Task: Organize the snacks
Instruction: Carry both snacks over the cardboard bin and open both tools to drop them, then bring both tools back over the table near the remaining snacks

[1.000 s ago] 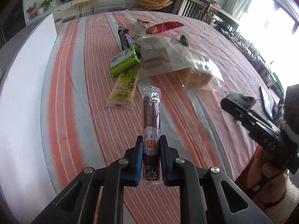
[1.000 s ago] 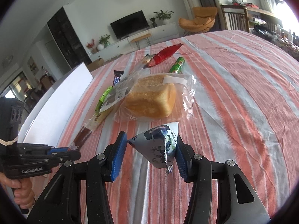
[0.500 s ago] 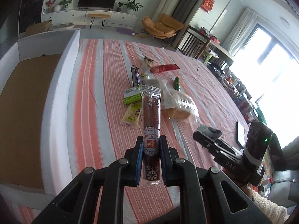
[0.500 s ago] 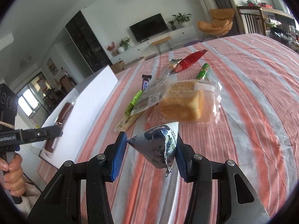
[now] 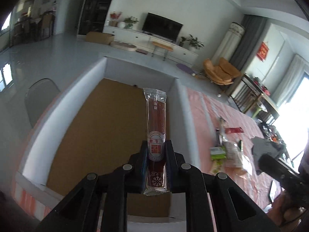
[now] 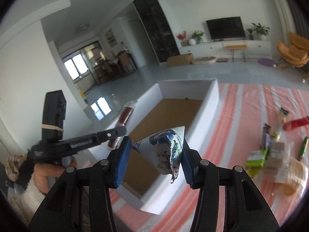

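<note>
Moved since one second ago: left hand-held gripper (image 5: pixel 156 161) carried off the striped worktop (image 5: pixel 227 119) and now poised above the open white box (image 5: pixel 77 104), brown cardboard floor directly beneath; right hand-held gripper (image 6: pixel 156 158) likewise swung away from the snack pile toward the same box. Left hand-held gripper closed narrowly on sausage stick (image 5: pixel 156 127), gripped at its lower third, clear wrapper tail protruding behind the pads, long end standing forward over the box interior. Right hand-held gripper clamped on triangular blue-and-white pouch (image 6: pixel 166 150) across its broad middle, sealed fin hanging below, held just short of the box's near wall. Remaining snacks (image 6: pixel 274 154) lying in a loose cluster on the worktop, well apart from the box, bread loaf in clear bag (image 6: pixel 291 174) at the near edge of the cluster. Box interior showing no items from either view. Handling judgement: sausage stick light, fairly stiff, film slippery; low grip adequate, mid-length hold steadier against swing. Pouch light, soft and air-filled, crushable under hard pressure; hold across the body or at the seam preferred. Bread loaf likely softest of the remainder, bag loose; gentle, wide grasp advised. Step in hand judged as depositing both items into the box; release not yet made.
</note>
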Available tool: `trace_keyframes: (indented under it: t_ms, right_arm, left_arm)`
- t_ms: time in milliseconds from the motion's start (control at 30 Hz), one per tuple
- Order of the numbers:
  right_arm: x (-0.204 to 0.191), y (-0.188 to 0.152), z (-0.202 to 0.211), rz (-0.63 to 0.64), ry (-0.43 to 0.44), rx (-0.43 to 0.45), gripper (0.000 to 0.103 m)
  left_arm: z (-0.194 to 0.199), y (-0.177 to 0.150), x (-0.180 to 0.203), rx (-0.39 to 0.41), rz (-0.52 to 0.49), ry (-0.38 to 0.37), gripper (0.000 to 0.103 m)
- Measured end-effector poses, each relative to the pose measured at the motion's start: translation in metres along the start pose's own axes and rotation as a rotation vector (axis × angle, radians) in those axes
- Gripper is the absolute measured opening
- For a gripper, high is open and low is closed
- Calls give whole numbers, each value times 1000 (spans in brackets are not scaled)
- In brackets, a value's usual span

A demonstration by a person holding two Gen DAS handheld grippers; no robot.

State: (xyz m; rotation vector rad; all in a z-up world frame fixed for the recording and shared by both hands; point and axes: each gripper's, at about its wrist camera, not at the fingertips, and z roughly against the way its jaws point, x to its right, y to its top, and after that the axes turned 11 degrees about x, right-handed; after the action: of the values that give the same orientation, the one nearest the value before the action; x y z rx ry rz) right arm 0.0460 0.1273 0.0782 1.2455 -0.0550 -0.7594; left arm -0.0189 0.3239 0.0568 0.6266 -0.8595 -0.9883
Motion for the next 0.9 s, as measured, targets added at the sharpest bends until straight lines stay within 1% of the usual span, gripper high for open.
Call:
trace_keyframes:
  t_ms: [67,133,167,200,267,300,333,400,467,567,667,733,767,833,867,900]
  right_arm:
    - [-11,1,-26,14,19,-30,52]
    - [-14,-3,-52,7,9,-76,55]
    - [-13,-7,-62,-11,-1,-113,60]
    - [-10,-11,-69,-34,-16,-144,73]
    - [-3,-16,-68,-56,-59,-155,74]
    - [1,-19,-62,-51,-77,-146,73]
    - [8,-23,-55,-38,-107,-139,73]
    - [23,-34,-40,-15,-174,-132,74]
    - [43,-49,-20,3,-251,-128,74]
    - [82,-80,14,25,-408,-139,76]
    - [119,-118,48,23,-565,-182,76]
    - [141,-141,71,-11,-654,-203,76]
    - [151,-152,88,-33,-696,-203,76]
    - [165,-167,109,-61,-771,-193,76]
    - [172,-171,118,-100,-803,-183,76]
    - [179,-172,127,-155,-814,-171,76]
  left_arm:
    - [-5,-3,-19,1,-2,71,16]
    - [-14,-9,-31,-6,-25,145,16]
    - [-19,-13,-34,-14,-37,175,16]
    - [-24,-16,-38,-23,-51,212,20]
    - [-33,-24,-39,-46,-65,256,49]
    - [-36,-27,-39,-52,-58,262,80]
    - [-36,-31,-36,-38,-48,258,93]
    - [-36,-37,-26,-14,-46,230,94]
    - [-38,-40,-16,-24,-49,181,94]
    - [-39,-44,13,-26,-61,91,94]
    - [-41,-52,62,-43,-102,-23,94]
    - [-43,-63,95,-72,-141,-104,96]
    - [-46,-70,114,-90,-164,-142,96]
    - [-53,-86,149,-134,-217,-209,96]
    - [-58,-95,167,-163,-244,-233,96]
    - [-64,-105,182,-184,-271,-256,96]
